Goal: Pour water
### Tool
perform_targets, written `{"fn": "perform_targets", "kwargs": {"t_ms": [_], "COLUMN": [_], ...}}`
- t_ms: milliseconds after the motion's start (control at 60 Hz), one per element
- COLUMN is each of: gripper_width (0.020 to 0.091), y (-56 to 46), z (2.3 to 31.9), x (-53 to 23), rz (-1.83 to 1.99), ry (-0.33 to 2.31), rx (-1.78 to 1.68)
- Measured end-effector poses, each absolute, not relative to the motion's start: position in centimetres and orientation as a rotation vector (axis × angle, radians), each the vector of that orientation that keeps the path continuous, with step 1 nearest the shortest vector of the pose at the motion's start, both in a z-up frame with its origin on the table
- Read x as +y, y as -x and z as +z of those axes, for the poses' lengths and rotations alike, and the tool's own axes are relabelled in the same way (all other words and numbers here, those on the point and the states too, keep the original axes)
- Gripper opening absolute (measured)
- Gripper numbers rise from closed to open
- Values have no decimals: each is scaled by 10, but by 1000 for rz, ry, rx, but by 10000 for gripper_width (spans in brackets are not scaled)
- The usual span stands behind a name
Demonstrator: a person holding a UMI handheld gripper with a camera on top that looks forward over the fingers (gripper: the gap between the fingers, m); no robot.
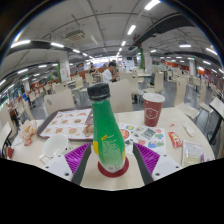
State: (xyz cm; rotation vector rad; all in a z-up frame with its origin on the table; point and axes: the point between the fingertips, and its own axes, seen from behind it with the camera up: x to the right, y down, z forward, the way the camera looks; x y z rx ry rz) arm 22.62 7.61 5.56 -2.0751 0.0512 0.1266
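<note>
A green plastic bottle with a green cap stands upright on a round red coaster on the pale table. My gripper is open. The bottle stands between the fingers with the purple pads close on either side of its lower body, and a thin gap shows at each side. A red paper cup stands upright beyond the fingers, to the right of the bottle. The bottle's label hides what is inside it.
A printed menu sheet lies beyond the left finger, with crumpled white paper nearer. A small packet lies at the right. Chairs and tables fill the hall behind, where a person is seated.
</note>
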Motion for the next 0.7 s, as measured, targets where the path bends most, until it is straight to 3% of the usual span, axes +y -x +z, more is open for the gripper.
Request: {"fn": "perform_targets", "kwargs": {"t_ms": [333, 700], "gripper_width": [853, 850], "y": [-170, 74], "z": [121, 185], "x": [-53, -127], "rz": [-84, 99], "ry": [2284, 2307], "rx": [26, -112]}}
